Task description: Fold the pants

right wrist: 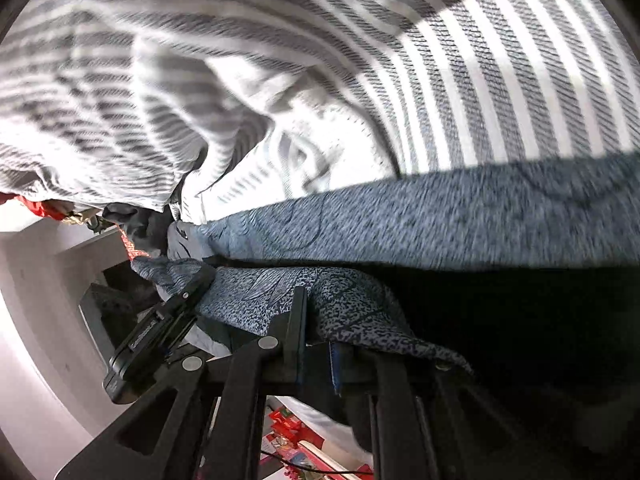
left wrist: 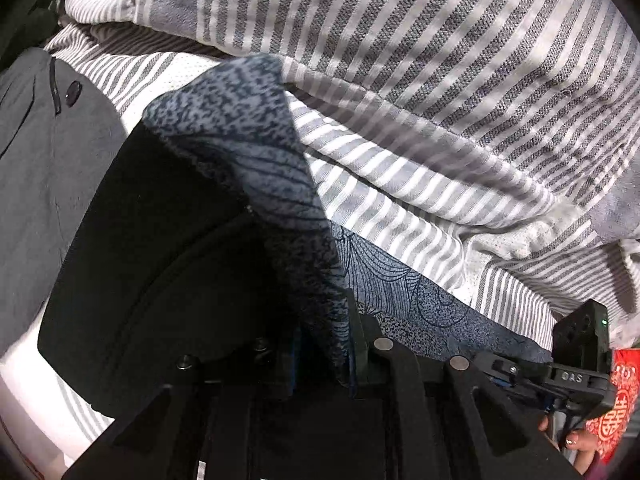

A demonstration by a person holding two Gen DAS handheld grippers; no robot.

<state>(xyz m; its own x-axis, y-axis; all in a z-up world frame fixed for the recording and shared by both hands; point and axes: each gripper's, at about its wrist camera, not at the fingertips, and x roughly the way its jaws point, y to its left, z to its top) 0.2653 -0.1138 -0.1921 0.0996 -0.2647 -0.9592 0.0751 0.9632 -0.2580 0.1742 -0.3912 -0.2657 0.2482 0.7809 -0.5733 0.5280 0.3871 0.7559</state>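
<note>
The pants [left wrist: 240, 140] are blue-grey speckled fabric with thin dark line drawings. They hang stretched between both grippers above a striped bed cover. My left gripper [left wrist: 326, 346] is at the bottom of the left wrist view, shut on a fold of the pants that rises from its jaws. My right gripper [right wrist: 316, 340] is shut on another edge of the pants [right wrist: 440, 220], which drape over its fingers and run off to the right. The left gripper's body [right wrist: 160, 320] shows at left in the right wrist view, its tip in the cloth. A black cloth [left wrist: 140, 240] lies beneath the pants.
A grey-and-white striped bed cover [left wrist: 440, 60] fills the background, bunched in folds [right wrist: 120, 100]. A grey garment with a dark button [left wrist: 40, 160] lies at left. A red patterned item [left wrist: 620, 400] sits beside a hand at lower right. White furniture [right wrist: 40, 280] stands at left.
</note>
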